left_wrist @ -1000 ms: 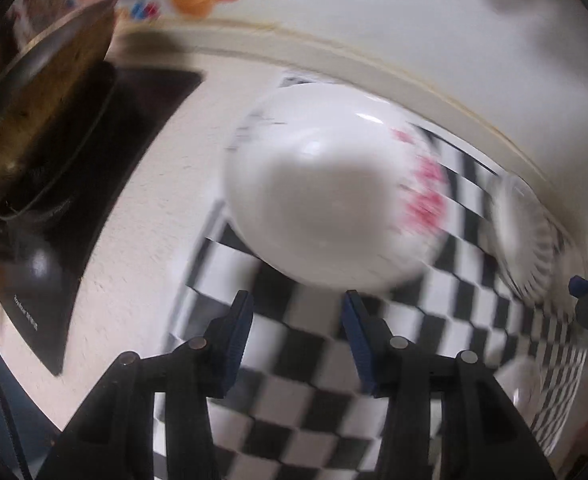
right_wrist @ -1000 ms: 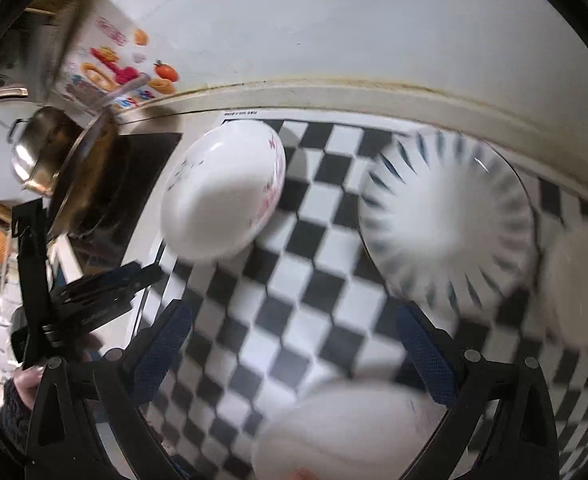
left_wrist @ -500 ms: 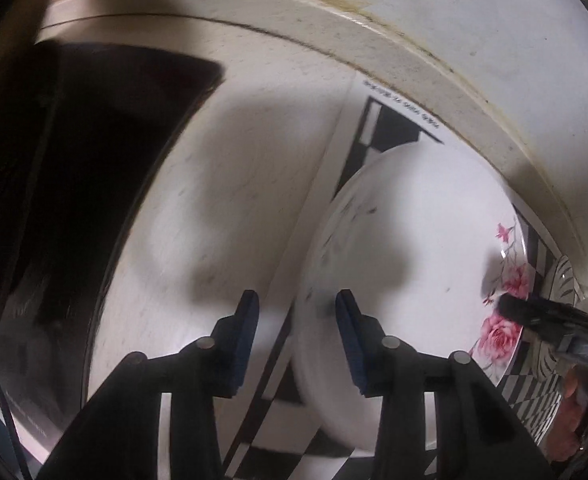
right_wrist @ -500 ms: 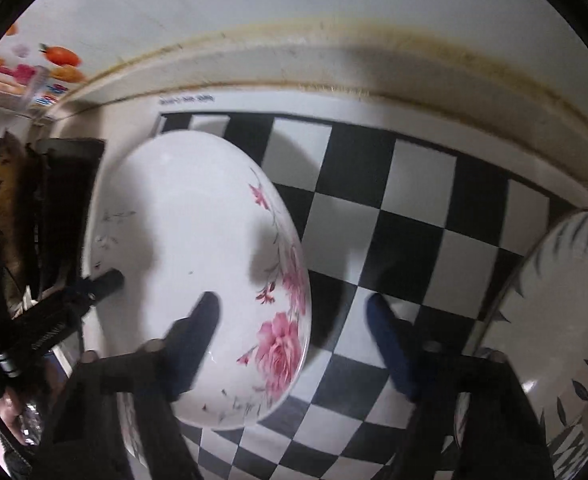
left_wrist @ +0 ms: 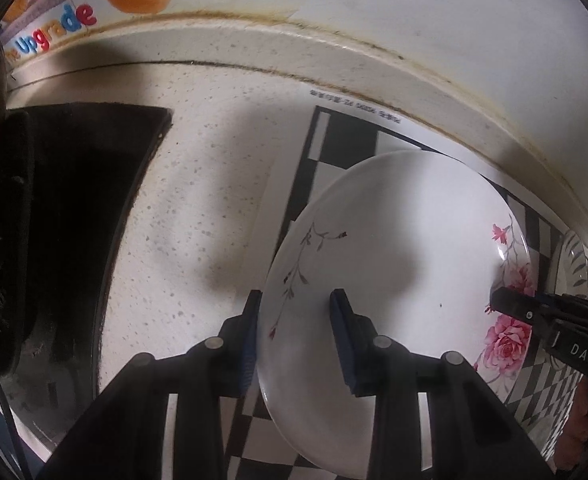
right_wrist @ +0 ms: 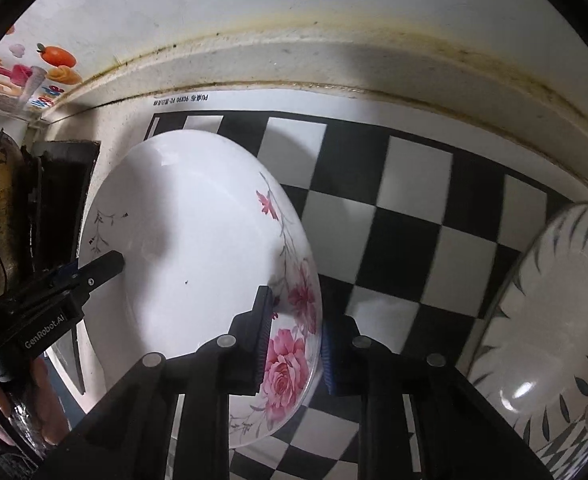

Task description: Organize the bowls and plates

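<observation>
A white deep plate with pink roses (left_wrist: pixel 405 264) (right_wrist: pixel 198 240) lies on the checkered mat (right_wrist: pixel 405 216). My left gripper (left_wrist: pixel 295 320) straddles its left rim, one pad outside and one over the inside. Its jaws are closing, and plate surface still shows between the pads. My right gripper (right_wrist: pixel 294 332) straddles the right rim at the roses. Its jaws are closing too, with the pads against the rim on both sides. Each view shows the other gripper's fingertip on the plate's far side.
A plate with dark leaf stripes (right_wrist: pixel 553 320) (left_wrist: pixel 573 264) sits to the right on the mat. A black stove top (left_wrist: pixel 74 200) and a rusty pan (right_wrist: pixel 2 200) lie to the left. The wall ledge (right_wrist: pixel 333 68) runs close behind.
Both grippers dropped down onto the rose plate from opposite sides. The right jaws went from wide open to narrow around the right rim. The left jaws narrowed over the left rim.
</observation>
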### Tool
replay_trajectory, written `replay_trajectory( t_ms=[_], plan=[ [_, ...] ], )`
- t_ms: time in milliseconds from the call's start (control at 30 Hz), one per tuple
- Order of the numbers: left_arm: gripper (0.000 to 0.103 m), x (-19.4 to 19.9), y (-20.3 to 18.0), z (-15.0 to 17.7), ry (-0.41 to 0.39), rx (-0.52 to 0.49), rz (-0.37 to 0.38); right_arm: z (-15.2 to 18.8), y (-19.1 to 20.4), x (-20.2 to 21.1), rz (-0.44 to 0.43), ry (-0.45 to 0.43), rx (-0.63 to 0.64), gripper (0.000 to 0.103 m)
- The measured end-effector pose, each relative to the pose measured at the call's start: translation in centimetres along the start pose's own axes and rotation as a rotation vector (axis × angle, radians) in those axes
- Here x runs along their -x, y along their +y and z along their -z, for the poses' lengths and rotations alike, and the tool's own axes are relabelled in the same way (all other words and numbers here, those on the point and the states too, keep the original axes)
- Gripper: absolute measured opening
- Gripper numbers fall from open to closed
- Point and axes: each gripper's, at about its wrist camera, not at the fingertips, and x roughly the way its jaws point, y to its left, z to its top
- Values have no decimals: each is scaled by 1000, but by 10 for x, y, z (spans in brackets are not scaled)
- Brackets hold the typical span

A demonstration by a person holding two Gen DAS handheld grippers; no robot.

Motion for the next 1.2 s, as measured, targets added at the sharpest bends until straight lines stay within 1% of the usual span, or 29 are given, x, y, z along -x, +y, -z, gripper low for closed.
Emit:
replay_trajectory(
  t_ms=[100, 200, 300, 333, 367, 433, 500, 533, 600, 633, 733, 867, 933, 1033, 1067, 1133, 1200],
  plan=[
    [31, 8, -8, 6, -15, -16, 5, 12, -4, 20, 2, -26, 0, 22],
    [31, 25, -15, 13, -37, -33, 13, 25, -11, 42, -2, -58, -7, 22],
    [31, 46, -24, 28, -60, -60, 21, 43, -22, 60, -12, -88, -15, 22],
    [31, 51, -25, 35, -65, -66, 24, 52, -27, 73, -16, -104, -18, 22],
    [31, 58, -30, 41, -71, -77, 23, 56, -28, 76, -17, -112, -19, 22],
    [31, 76, -42, 52, -84, -90, 18, 71, -36, 96, -23, -129, -23, 22],
    [31, 89, -64, 58, -97, -102, 15, 95, -46, 115, -35, -147, -30, 21],
    [31, 100, -70, 67, -103, -105, 15, 108, -48, 118, -42, -153, -34, 21],
    [31, 115, -85, 81, -113, -110, 18, 135, -58, 140, -58, -166, -41, 21],
    [31, 118, -95, 82, -115, -108, 18, 148, -62, 150, -64, -171, -42, 21],
    [31, 137, -120, 105, -126, -114, 30, 183, -79, 175, -70, -187, -40, 21],
    [31, 134, -149, 130, -117, -141, 41, 231, -97, 200, -66, -207, -51, 20],
    [31, 129, -163, 143, -109, -161, 42, 249, -102, 203, -61, -209, -53, 19],
    [31, 117, -182, 166, -80, -192, 48, 273, -116, 194, -57, -190, -73, 19],
    [31, 108, -188, 174, -58, -197, 56, 276, -121, 184, -54, -185, -85, 18],
    [31, 95, -197, 187, -21, -207, 60, 294, -134, 178, -56, -168, -109, 18],
    [31, 79, -207, 200, 19, -215, 64, 304, -142, 165, -57, -151, -136, 18]
  ],
)
